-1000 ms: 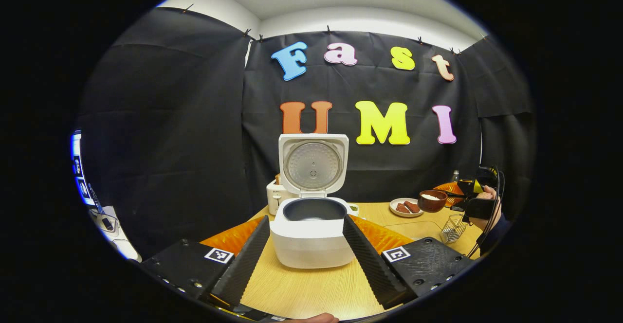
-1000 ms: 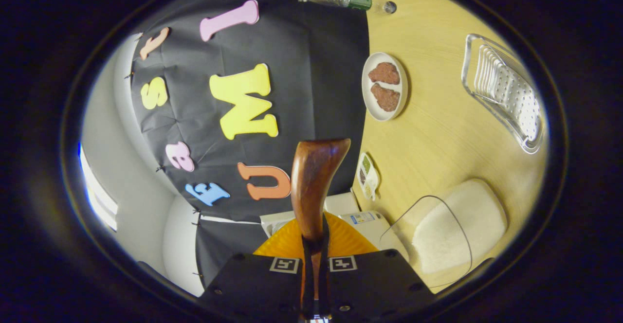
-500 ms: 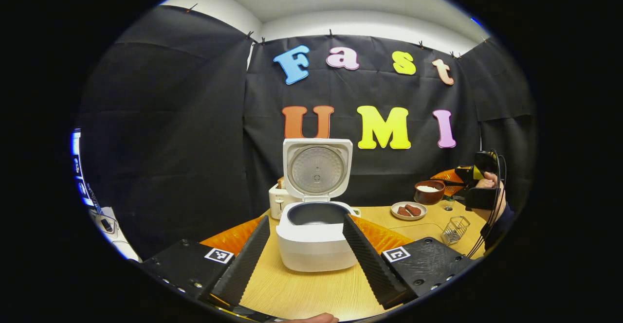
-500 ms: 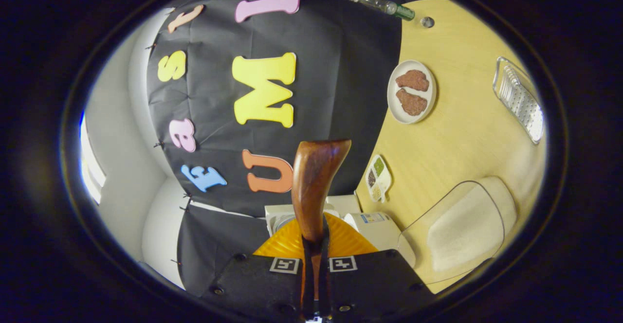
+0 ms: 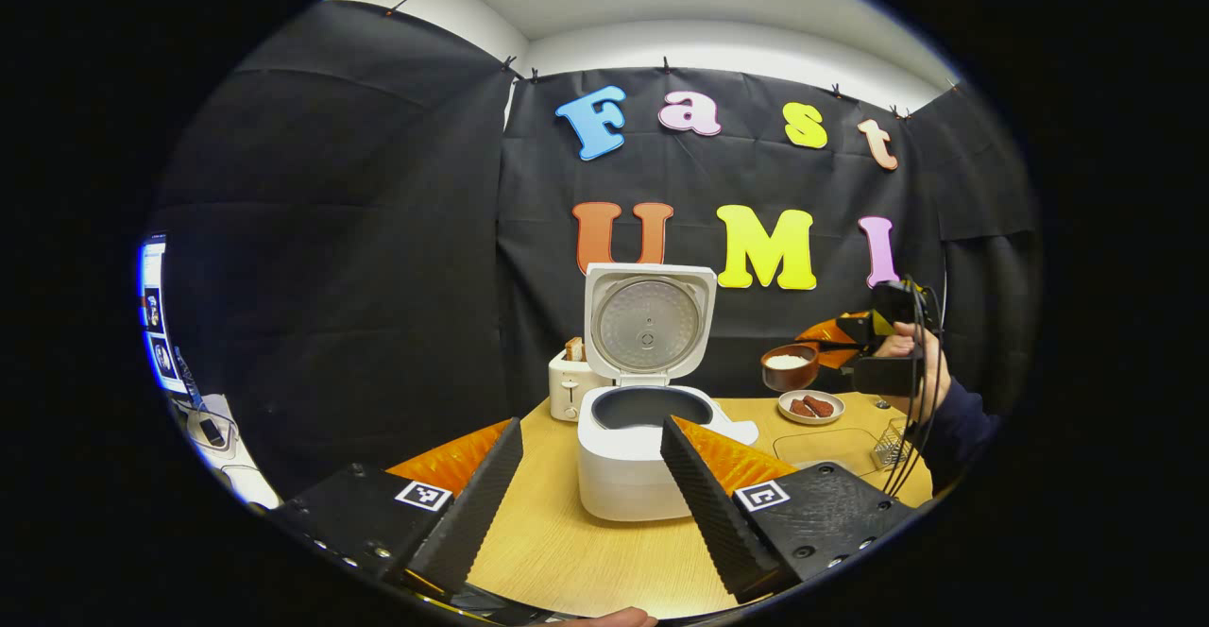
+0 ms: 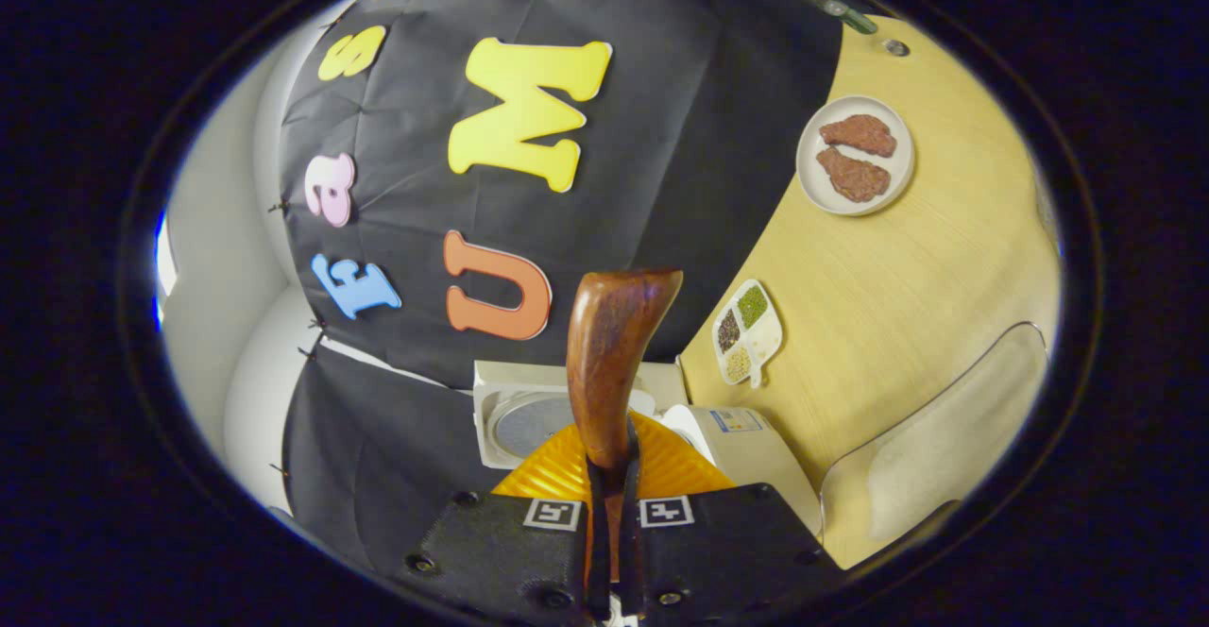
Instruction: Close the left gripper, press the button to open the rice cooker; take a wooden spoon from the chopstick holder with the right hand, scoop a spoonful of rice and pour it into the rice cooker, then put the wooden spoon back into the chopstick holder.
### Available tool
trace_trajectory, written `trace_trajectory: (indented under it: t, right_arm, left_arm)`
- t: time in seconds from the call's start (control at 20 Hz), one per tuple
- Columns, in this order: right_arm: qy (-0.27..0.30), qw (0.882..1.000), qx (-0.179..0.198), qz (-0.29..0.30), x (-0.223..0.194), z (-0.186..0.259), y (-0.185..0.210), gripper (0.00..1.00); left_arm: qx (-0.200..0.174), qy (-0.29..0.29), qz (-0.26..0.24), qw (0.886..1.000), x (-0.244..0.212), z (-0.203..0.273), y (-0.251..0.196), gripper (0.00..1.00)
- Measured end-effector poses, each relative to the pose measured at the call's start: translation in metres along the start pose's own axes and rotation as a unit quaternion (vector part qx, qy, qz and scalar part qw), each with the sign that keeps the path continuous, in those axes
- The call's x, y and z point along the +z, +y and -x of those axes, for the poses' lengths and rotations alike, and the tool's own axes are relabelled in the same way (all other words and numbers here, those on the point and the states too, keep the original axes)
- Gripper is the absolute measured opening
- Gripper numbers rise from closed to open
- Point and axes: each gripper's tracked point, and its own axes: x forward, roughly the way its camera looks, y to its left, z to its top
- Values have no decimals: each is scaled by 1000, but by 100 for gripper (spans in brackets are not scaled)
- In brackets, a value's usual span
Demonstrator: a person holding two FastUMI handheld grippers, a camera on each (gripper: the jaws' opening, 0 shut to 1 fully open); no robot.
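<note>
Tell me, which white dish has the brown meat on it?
The round plate by the black cloth holds two brown pieces. The small divided dish nearer the rice cooker holds grains.

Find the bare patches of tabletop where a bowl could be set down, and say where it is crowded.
Free: the table in front of the rice cooker, between the left gripper fingers; in the right gripper view, the stretch between the meat plate and the divided dish. Crowded: behind the cooker by the toaster, and around the wire holder.
</note>
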Motion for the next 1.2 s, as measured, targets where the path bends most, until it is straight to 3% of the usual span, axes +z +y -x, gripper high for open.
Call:
trace_trajectory:
  t: [0.25, 0.7, 0.8, 1.2]
  right_arm:
    - [-4, 992, -26, 121, -20, -62, 20, 9]
    - [-14, 949, -51, 309, -48, -125, 33, 9]
    - [-19, 930, -48, 364, -53, -124, 45, 10]
    - [-40, 823, -16, 566, -101, -129, 83, 9]
  left_arm:
    - [9, 4, 8, 1000, -5, 7, 13, 93]
    - [24, 8, 5, 1000, -10, 17, 36, 93]
    - [23, 10, 2, 1000, -12, 18, 36, 93]
    - [32, 18, 2, 999, -18, 24, 46, 93]
